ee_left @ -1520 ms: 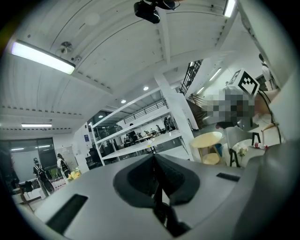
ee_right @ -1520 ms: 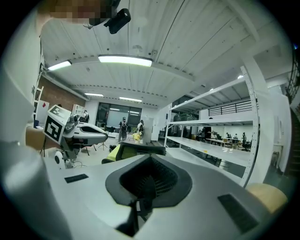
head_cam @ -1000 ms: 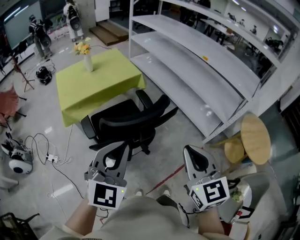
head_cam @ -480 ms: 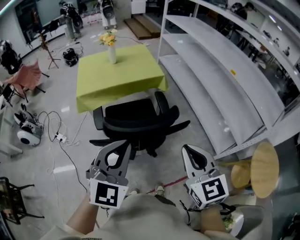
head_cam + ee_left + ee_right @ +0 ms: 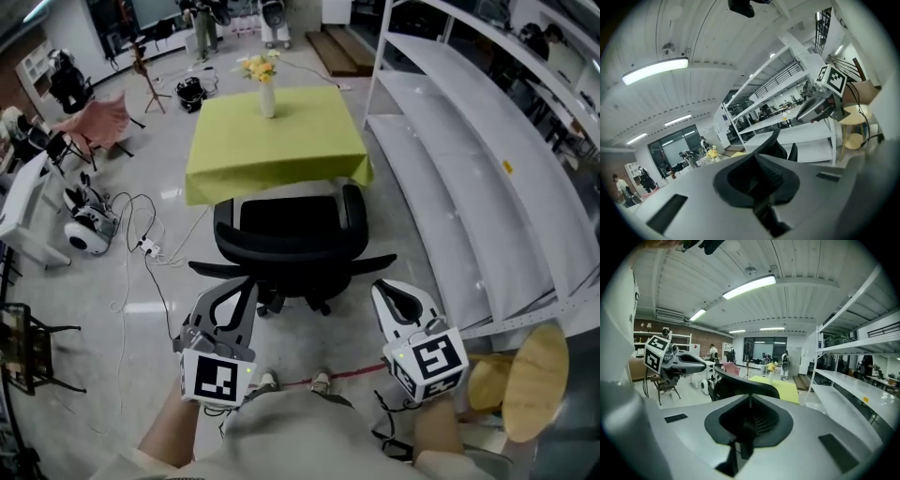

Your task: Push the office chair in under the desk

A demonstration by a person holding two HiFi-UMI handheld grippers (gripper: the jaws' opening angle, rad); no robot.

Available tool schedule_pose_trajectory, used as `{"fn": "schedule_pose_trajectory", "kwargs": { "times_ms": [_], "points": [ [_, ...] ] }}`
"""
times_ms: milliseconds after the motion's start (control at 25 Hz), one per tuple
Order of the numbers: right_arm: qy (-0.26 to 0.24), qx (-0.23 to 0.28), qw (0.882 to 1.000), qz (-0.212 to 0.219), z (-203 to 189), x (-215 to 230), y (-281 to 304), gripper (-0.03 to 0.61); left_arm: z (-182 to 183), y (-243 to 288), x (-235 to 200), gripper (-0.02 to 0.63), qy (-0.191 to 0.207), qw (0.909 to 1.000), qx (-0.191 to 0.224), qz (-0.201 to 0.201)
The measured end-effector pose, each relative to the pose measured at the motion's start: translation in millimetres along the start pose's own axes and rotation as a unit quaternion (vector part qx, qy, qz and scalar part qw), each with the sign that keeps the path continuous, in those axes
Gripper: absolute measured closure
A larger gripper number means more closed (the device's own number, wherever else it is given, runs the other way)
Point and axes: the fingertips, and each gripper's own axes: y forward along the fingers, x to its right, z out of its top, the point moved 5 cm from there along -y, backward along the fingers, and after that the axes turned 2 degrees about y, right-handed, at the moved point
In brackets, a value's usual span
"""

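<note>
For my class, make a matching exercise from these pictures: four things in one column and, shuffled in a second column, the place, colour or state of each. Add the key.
Column one
1. office chair
2. vase
3. shelving unit
4. left gripper

Column two
A. jaws shut, nothing between them
B. stands on the green-covered desk
C. white, along the right of the head view
D. black, on the floor in front of the desk

Pairs: 1-D, 2-B, 3-C, 4-A
</note>
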Motion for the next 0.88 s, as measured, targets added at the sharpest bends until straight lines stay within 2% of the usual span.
{"fn": "schedule_pose_trajectory", "kwargs": {
  "times_ms": [160, 240, 320, 440, 640, 760, 880],
  "points": [
    [-0.036, -0.016, 0.998, 0.050, -1.7, -1.3, 6.2, 0.493, -11.4, -0.5, 1.0, 0.604, -0.030, 0.9992, -0.028, -0.001],
    [-0.063, -0.034, 0.995, 0.065, -3.6, -1.9, 11.7, 0.463, -17.9, 0.5, -0.6, 0.552, -0.024, 0.9987, -0.046, 0.001],
    [-0.087, -0.053, 0.992, 0.078, -6.5, -1.8, 17.3, 0.432, -19.4, 2.2, -4.0, 0.501, -0.007, 0.9991, -0.041, 0.006],
    [-0.093, -0.069, 0.987, 0.109, -8.3, -2.3, 26.3, 0.393, -23.8, 4.7, -7.3, 0.432, 0.030, 0.9988, -0.038, 0.000],
    [-0.139, -0.114, 0.975, 0.135, -15.1, 0.5, 43.5, 0.331, -46.6, 18.6, -0.3, 0.347, 0.101, 0.9893, -0.079, -0.069],
    [-0.155, -0.131, 0.969, 0.139, -19.8, 4.0, 52.7, 0.325, -60.7, 27.3, -0.9, 0.339, 0.122, 0.9829, -0.102, -0.092],
    [-0.172, -0.145, 0.965, 0.134, -28.0, 7.4, 62.0, 0.326, -79.0, 35.6, -1.2, 0.339, 0.122, 0.9798, -0.122, -0.101]
  ]
}}
